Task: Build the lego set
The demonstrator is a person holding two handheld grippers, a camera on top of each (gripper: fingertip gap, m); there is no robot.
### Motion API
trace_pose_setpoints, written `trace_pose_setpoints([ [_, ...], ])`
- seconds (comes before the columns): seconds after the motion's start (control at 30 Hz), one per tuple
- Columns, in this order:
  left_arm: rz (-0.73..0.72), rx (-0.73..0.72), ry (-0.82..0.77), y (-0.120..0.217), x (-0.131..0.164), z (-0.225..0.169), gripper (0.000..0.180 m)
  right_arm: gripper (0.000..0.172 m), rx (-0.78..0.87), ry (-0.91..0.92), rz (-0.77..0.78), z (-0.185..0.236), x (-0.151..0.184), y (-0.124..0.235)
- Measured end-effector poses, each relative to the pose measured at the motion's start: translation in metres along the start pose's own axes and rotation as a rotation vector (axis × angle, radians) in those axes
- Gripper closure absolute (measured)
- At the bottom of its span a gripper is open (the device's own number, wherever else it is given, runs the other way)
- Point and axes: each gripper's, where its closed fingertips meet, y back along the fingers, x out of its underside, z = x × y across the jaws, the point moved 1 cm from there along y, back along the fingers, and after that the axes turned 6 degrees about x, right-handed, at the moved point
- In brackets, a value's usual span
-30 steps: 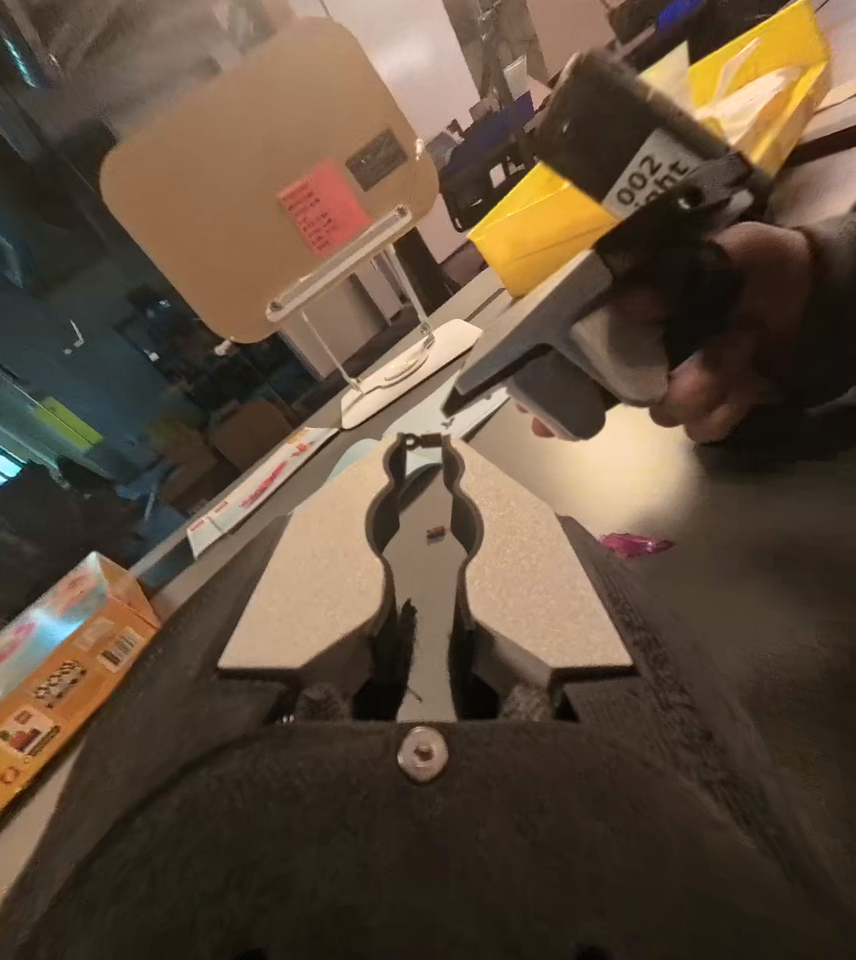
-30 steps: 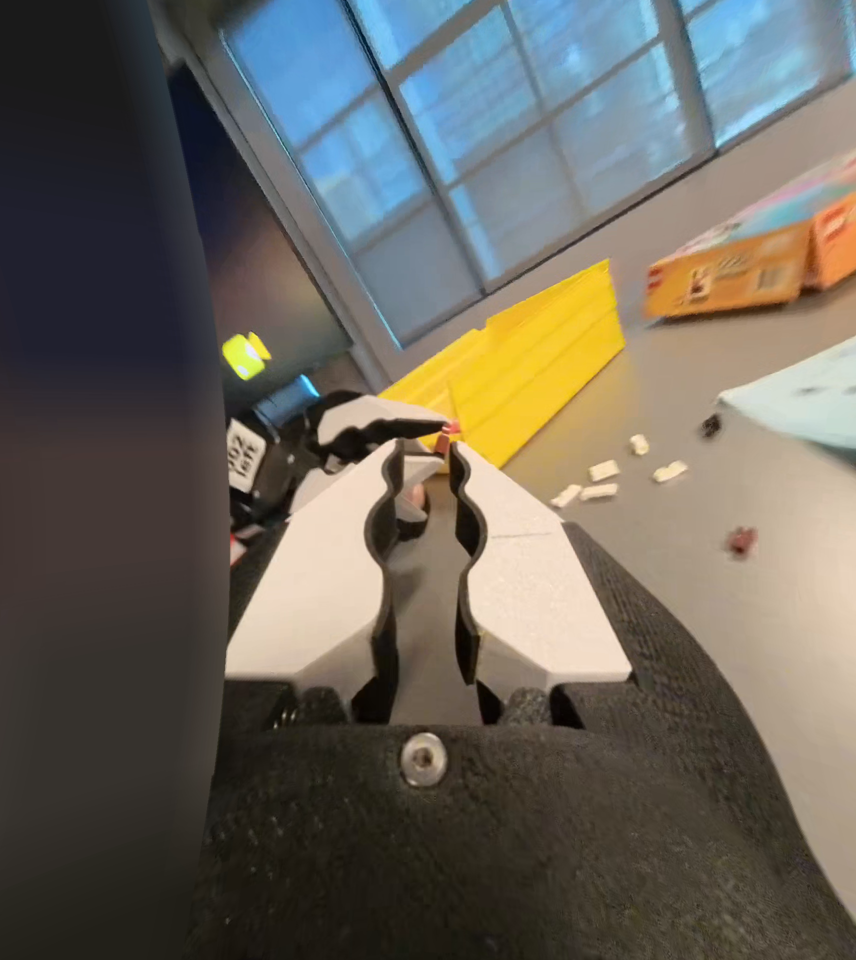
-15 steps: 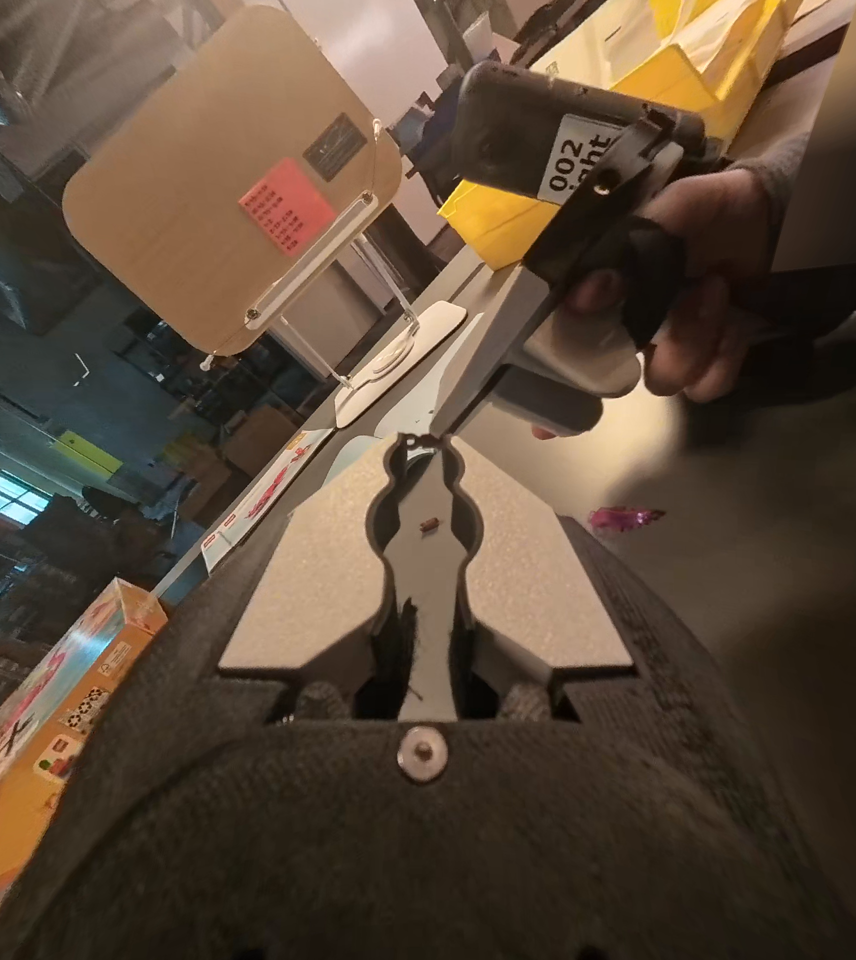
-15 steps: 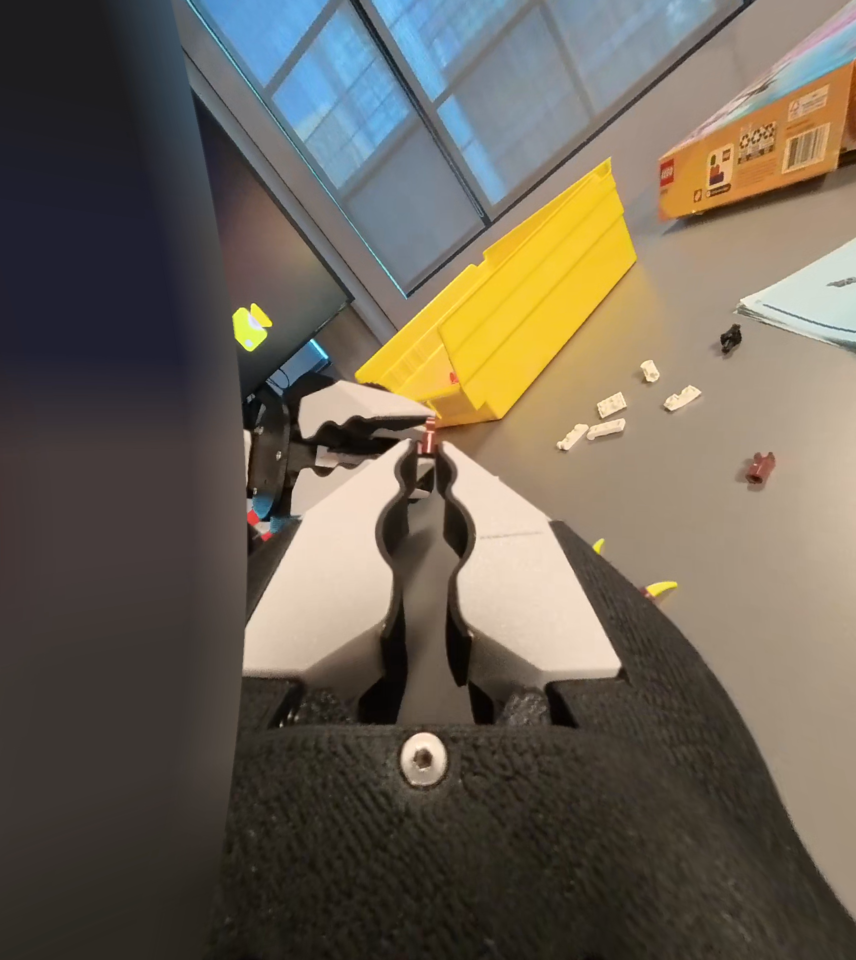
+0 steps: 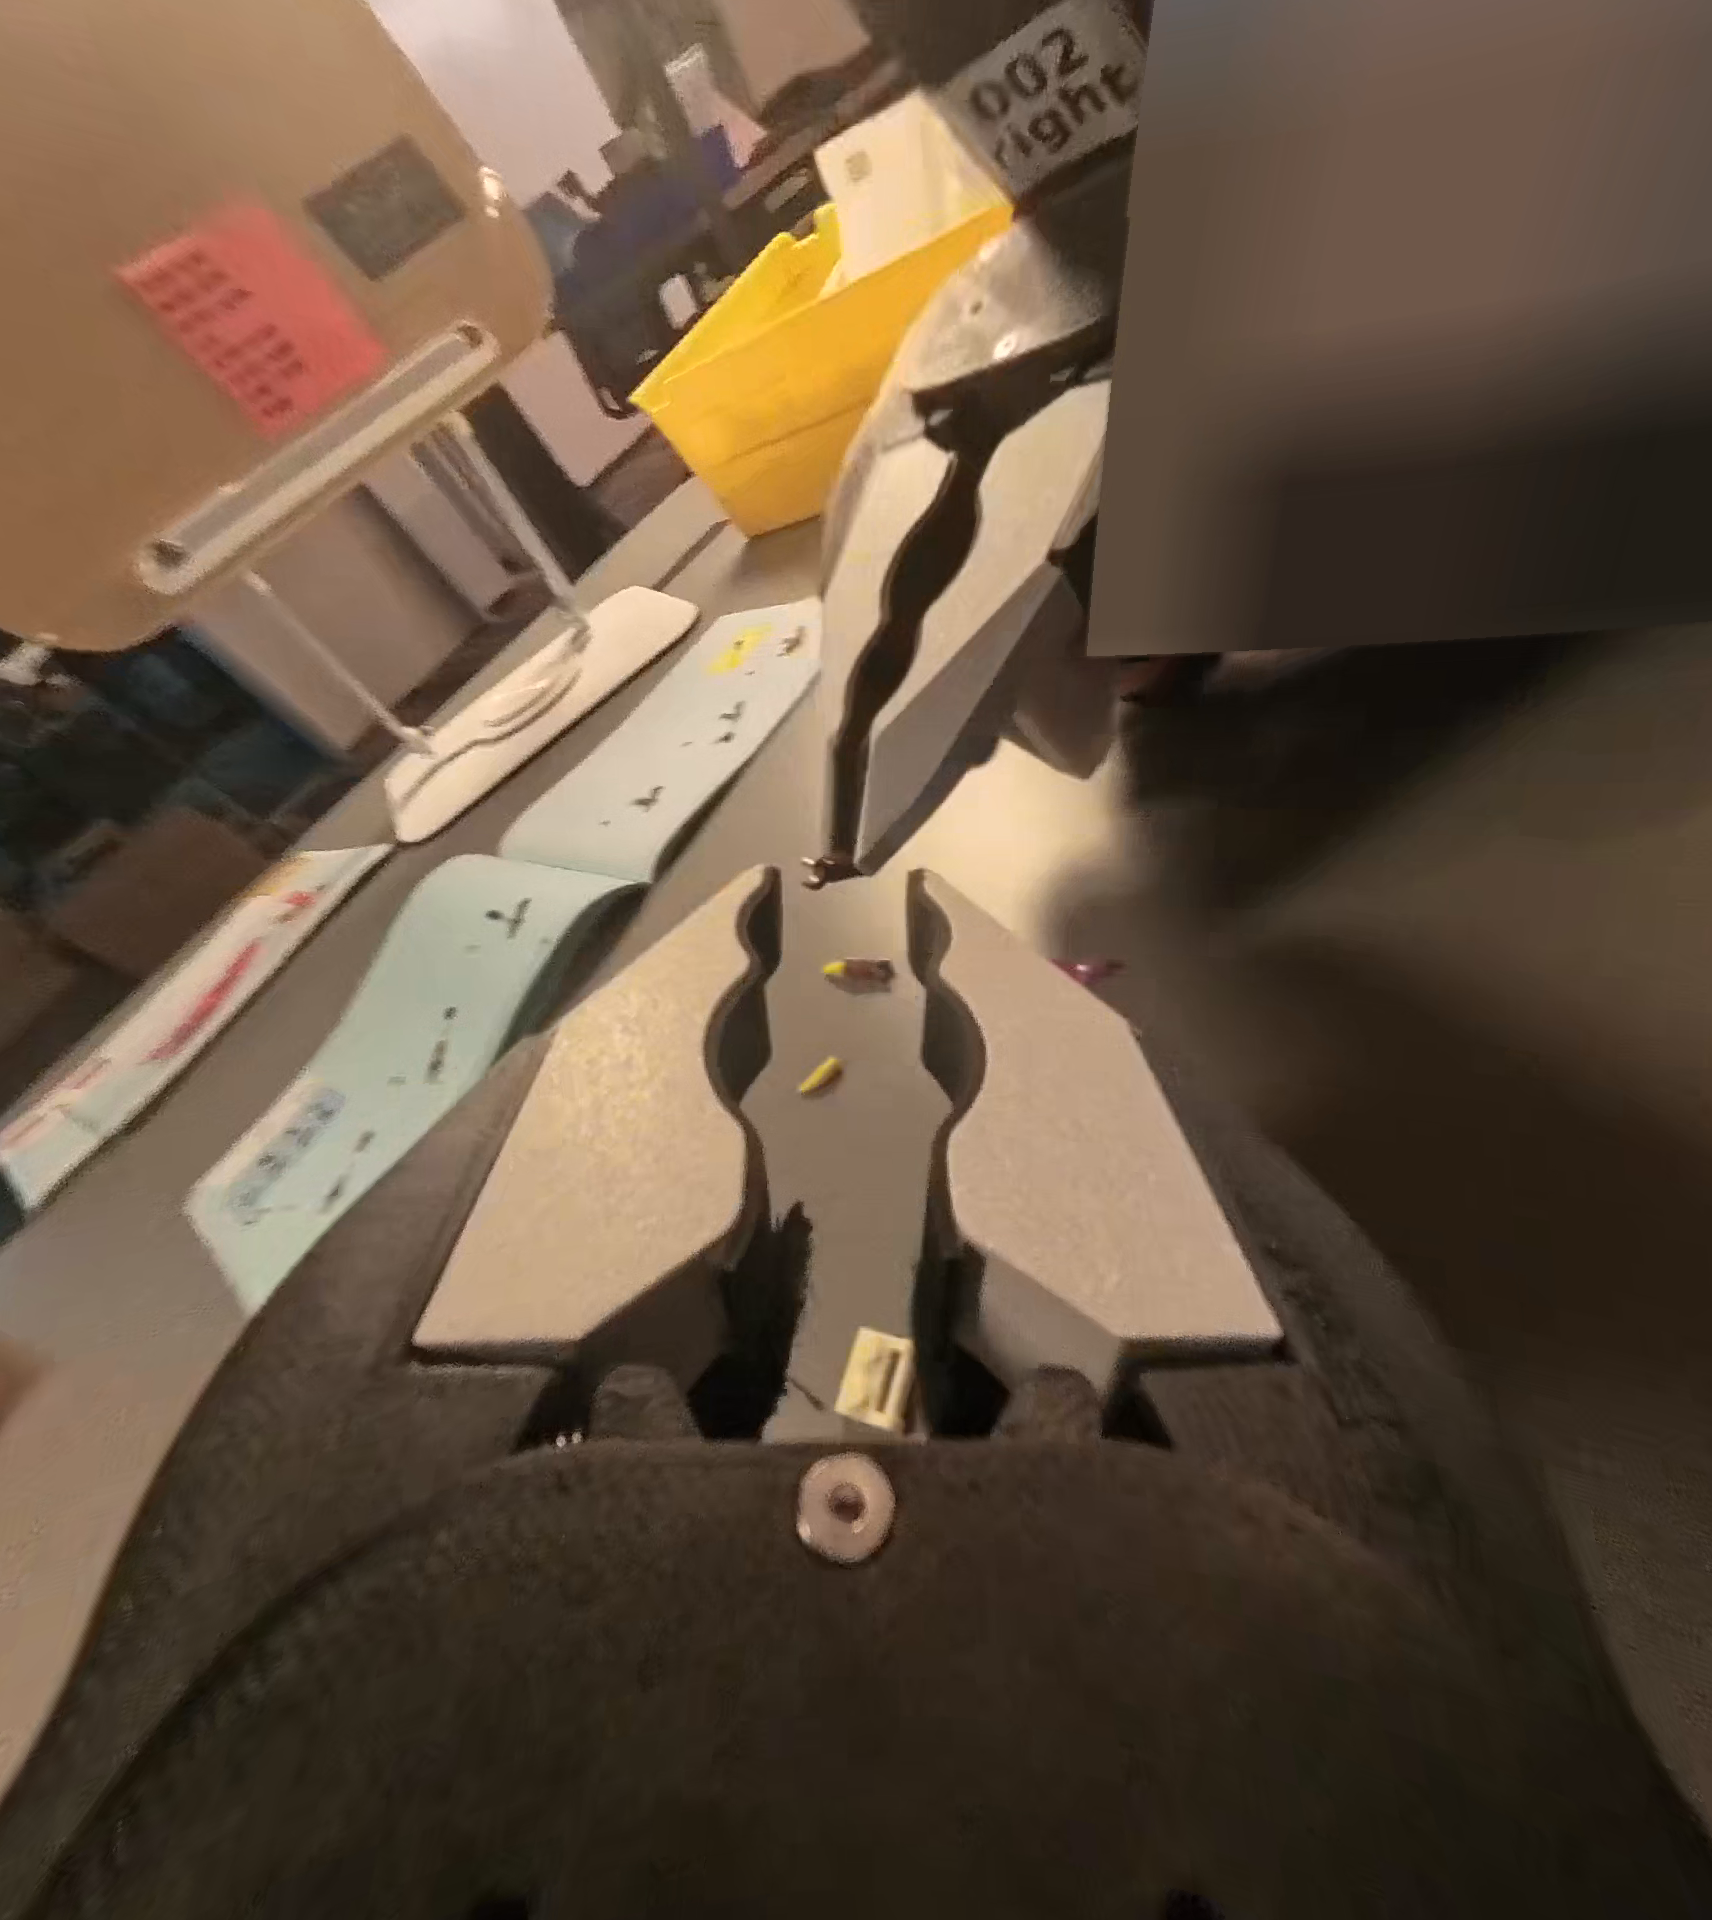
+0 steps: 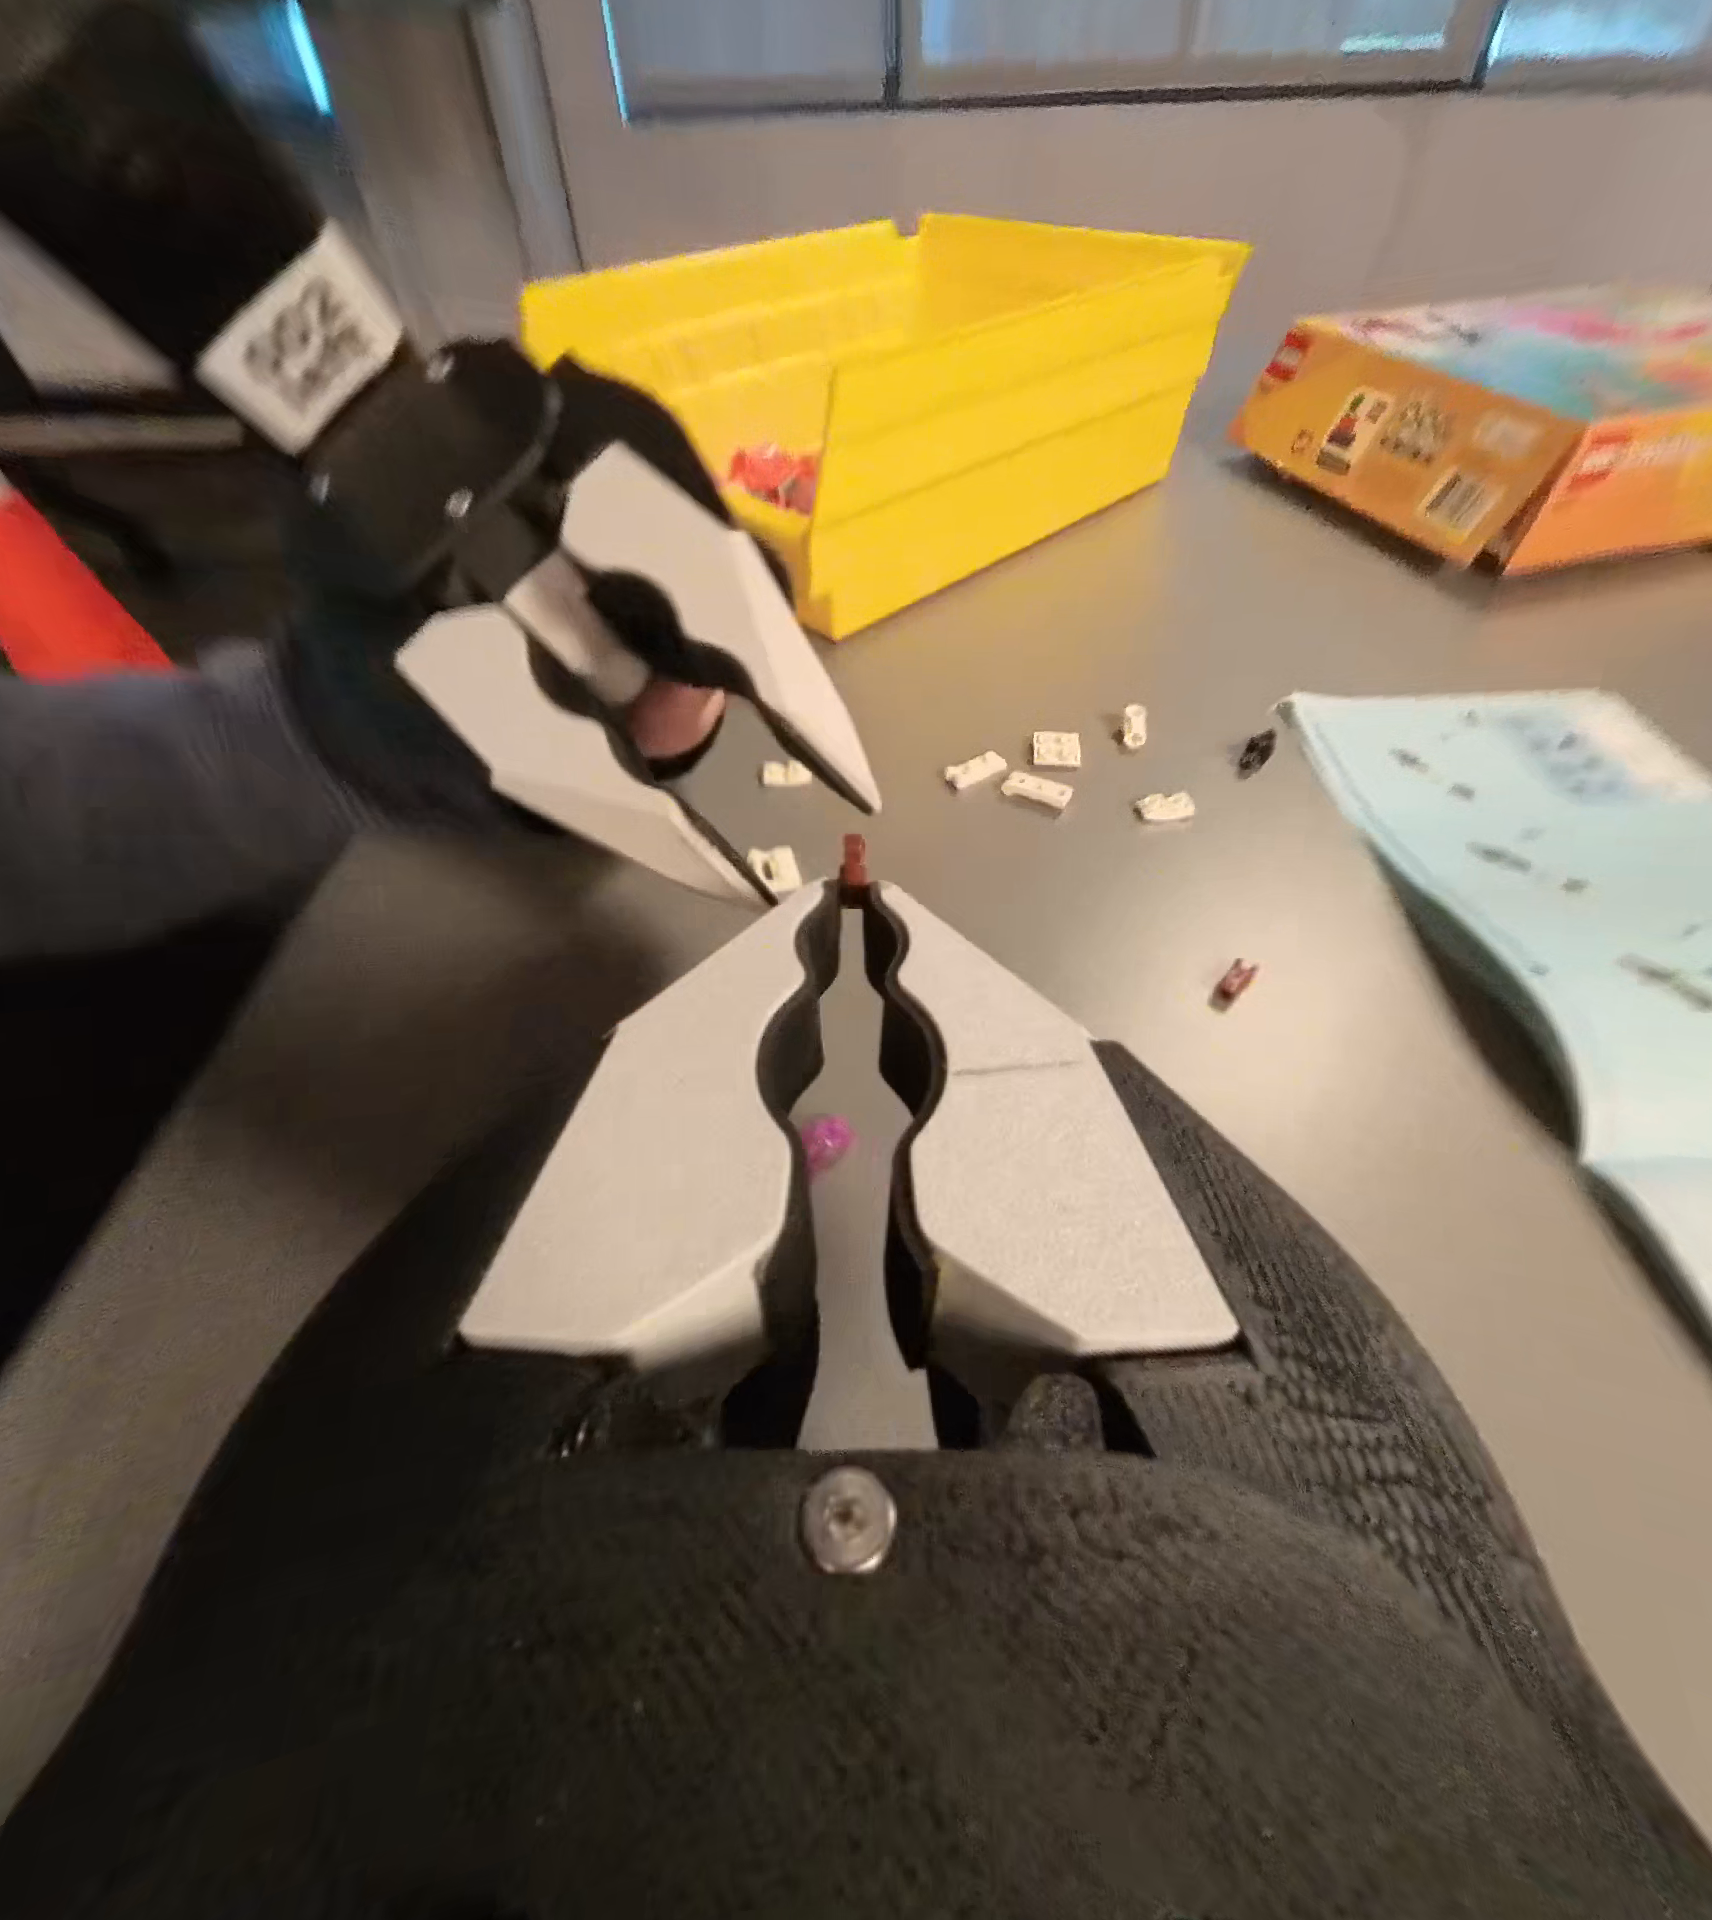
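Right gripper clamped on small brown piece; left gripper jaws apart, bare, just beside that piece, yellow bin behind.

Yellow bin, orange box — pale blue booklet, scattered white bricks, grey table

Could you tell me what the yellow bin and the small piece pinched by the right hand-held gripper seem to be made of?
Yellow bin: probably moulded plastic, uniform colour, ribbed stepped walls, slight sheen. Small reddish-brown piece at the right hand-held gripper tips: likely hard plastic, toy-brick style, crisp stepped shape; too small for certainty.
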Motion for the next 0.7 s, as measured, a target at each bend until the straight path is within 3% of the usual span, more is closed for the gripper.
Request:
trace_pose_setpoints([
  [0.1,0.024,0.096,0.026,-0.002,0.006,-0.011,0.164,0.17,0.037,0.268,0.071,0.008,0.01,-0.001],
  [0.17,0.038,0.137,0.015,-0.002,0.009,-0.017,0.173,0.17,0.016,0.352,0.107,0.015,0.018,-0.004],
  [0.2,0.032,0.155,0.01,-0.001,0.008,-0.019,0.18,0.17,-0.002,0.364,0.115,0.019,0.02,-0.005],
  [0.37,0.036,0.204,0.001,0.006,0.012,-0.024,0.18,0.17,-0.04,0.387,0.115,0.025,0.023,-0.005],
  [0.5,0.0,0.214,0.002,0.013,0.01,-0.023,0.17,0.17,-0.073,0.394,0.103,0.031,0.022,-0.004],
  [0.7,-0.014,0.27,-0.01,0.015,0.009,-0.031,0.173,0.17,-0.111,0.384,0.073,0.038,0.018,-0.004],
])
